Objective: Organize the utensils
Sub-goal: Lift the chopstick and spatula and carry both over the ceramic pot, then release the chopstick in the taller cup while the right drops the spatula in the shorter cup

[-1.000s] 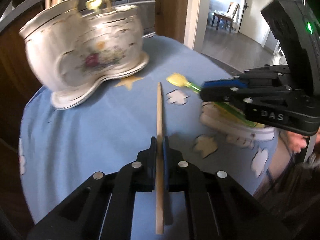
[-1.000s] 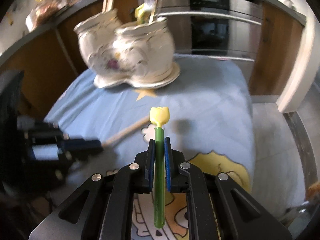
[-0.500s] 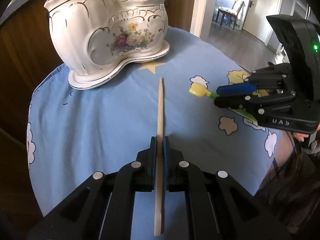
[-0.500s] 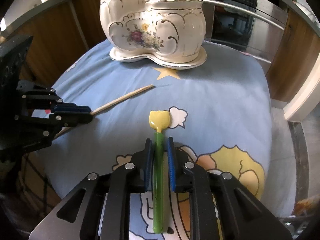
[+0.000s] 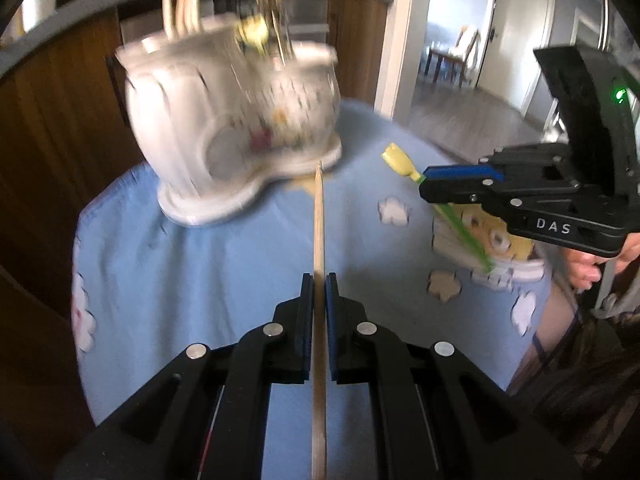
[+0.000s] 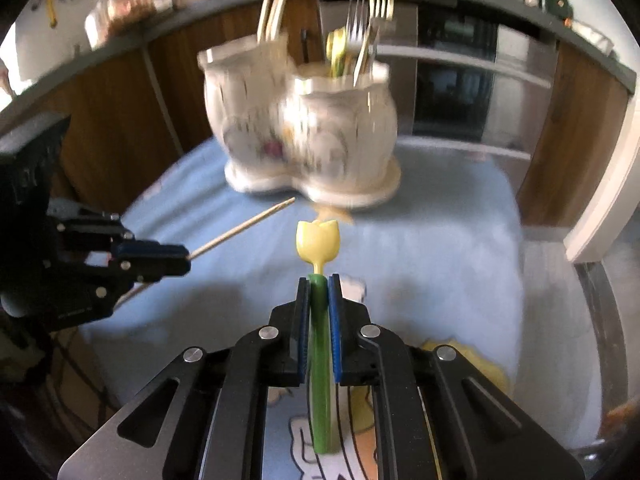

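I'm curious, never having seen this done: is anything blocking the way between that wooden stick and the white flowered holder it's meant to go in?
Nothing visible does. The wooden stick, clamped in the left gripper, points at the white holder over bare blue cloth. The right gripper with its tulip pick is off to one side.

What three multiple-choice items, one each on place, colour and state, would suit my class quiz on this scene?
1. Where do the forks stand?
A. in the white holder
B. flat on the cloth
C. on the floor

2. What colour is the cloth?
A. red
B. light blue
C. black

3. What does the left hand-held gripper hold?
A. nothing
B. a fork
C. a wooden stick

Key: 1 A, tines stick out of its rim. 2 B, blue around the holder. 3 C, the stick sits clamped between its pads.
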